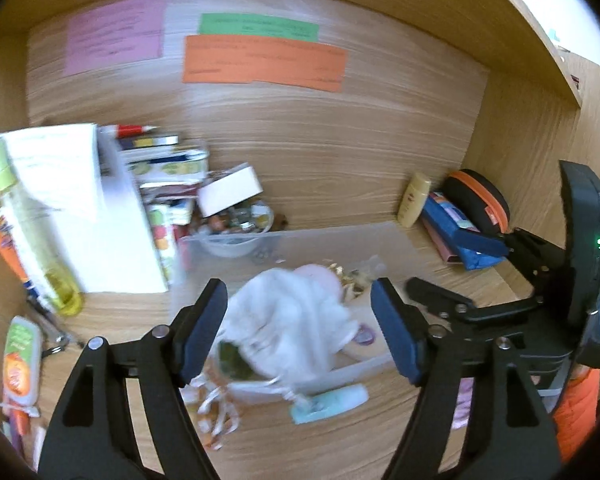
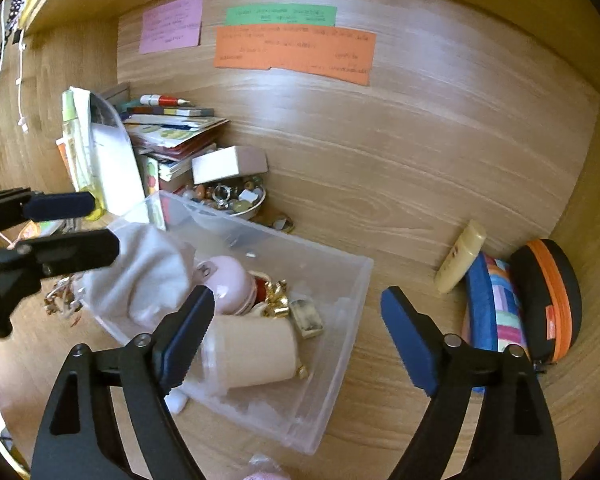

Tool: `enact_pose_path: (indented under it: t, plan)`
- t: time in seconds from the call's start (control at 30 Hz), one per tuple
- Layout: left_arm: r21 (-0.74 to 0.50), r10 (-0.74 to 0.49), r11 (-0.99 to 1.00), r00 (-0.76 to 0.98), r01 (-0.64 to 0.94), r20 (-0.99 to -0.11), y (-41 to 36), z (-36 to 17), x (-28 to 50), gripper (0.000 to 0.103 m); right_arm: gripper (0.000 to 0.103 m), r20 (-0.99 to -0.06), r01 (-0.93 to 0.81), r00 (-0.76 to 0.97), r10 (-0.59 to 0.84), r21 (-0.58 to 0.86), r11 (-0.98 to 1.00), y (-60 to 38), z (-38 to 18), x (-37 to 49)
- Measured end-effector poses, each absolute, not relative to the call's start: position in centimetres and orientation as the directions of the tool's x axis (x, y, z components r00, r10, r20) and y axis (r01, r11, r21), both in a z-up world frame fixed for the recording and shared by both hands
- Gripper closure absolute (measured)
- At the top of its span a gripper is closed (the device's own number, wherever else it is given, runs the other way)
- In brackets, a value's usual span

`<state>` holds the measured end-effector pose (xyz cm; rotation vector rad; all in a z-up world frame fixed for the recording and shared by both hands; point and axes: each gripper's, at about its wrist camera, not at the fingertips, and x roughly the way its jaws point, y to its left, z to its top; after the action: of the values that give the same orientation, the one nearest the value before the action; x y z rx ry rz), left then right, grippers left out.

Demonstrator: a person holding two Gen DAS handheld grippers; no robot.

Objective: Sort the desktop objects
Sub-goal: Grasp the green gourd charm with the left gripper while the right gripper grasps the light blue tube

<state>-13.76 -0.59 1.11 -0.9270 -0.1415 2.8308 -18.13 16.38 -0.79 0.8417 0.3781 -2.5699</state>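
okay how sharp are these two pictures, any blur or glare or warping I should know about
Left wrist view: motion blur smears the white cloth pouch and the coloured paper notes; their writing is unreadable. Right wrist view: sharper, though the clear plastic bin looks hazy. Both views: fisheye bends the desk edges, dark vignette in corners, warm light, no harsh glare.

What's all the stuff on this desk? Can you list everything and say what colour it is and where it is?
Clear plastic bin: 1, see-through, middle of desk.
White cloth pouch: 1, white, at bin's left end.
Pink round case: 1, pink, inside bin.
Cream cup: 1, cream, lying in bin.
Bowl of trinkets: 1, white, behind bin.
White box: 1, above bowl.
Stack of books and papers: several, mixed colours, back left.
Cream bottle: 1, right.
Striped pouch: 1, blue and striped, right.
Black case: 1, black with orange zip, far right.
Paper notes: 3, pink, green, orange, back wall.
Left claw: open.
Right claw: open.
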Motion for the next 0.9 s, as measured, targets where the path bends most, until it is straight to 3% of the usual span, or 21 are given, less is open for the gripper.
enact_pose_path:
  t: [0.33, 0.83, 0.9]
  plan:
    - [-0.132, 0.103, -0.991, -0.760, -0.024, -0.641, -5.9, -2.5, -11.0, 0.027, 0.019, -0.632, 0.460, -0.703, -0.325, -0.056, -0.886, 14.9, -1.5, -13.7]
    - [-0.251, 0.219, -0.966, -0.695, -0.056, -0.685, -6.4, -7.3, -11.2, 0.027, 0.018, -0.755, 0.397, -0.611, -0.236, -0.034, -0.917, 11.8, -7.4, -10.6]
    - [-0.275, 0.235, -0.960, -0.694, -0.056, -0.680, -6.7, -7.5, -11.4, 0.031, 0.018, -0.774, 0.381, -0.591, -0.228, -0.018, -0.925, 11.5, -8.1, -11.1]
